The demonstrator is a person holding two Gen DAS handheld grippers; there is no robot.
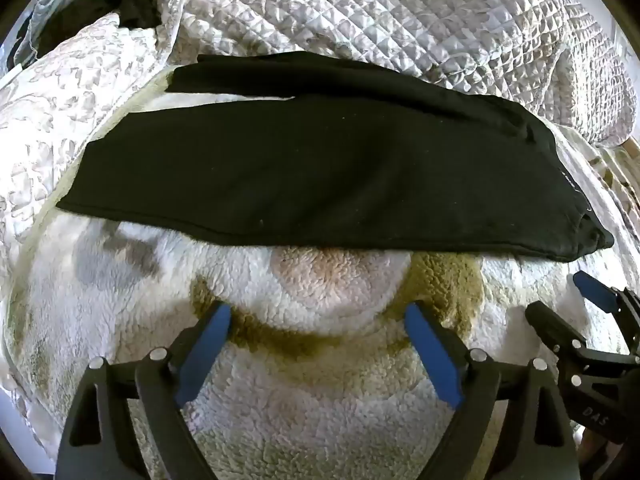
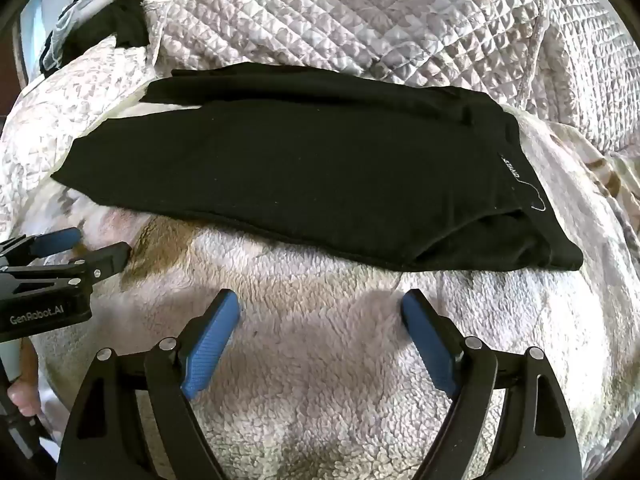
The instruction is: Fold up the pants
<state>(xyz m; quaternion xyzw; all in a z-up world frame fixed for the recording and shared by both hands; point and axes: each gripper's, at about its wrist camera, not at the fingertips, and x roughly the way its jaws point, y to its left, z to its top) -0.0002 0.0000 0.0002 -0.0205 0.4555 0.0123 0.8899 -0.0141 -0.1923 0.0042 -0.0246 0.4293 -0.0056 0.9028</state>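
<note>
Black pants (image 1: 304,168) lie flat on a fluffy white blanket (image 1: 320,392), legs stacked and pointing left, waistband at the right with small white lettering (image 2: 512,168). The far leg's end sticks out behind the near one at the upper left. My left gripper (image 1: 318,320) is open and empty, just short of the pants' near edge at its middle. My right gripper (image 2: 320,312) is open and empty, near the same edge toward the waist end. The pants also fill the right wrist view (image 2: 304,168). Each gripper shows in the other's view, right (image 1: 560,300) and left (image 2: 96,246).
A quilted grey-white bedspread (image 1: 400,12) is bunched behind the pants. A patterned pillow or cover (image 1: 60,92) lies at the left. Another dark garment (image 1: 128,4) sits at the far upper left. The blanket has olive and pink patches (image 1: 440,280).
</note>
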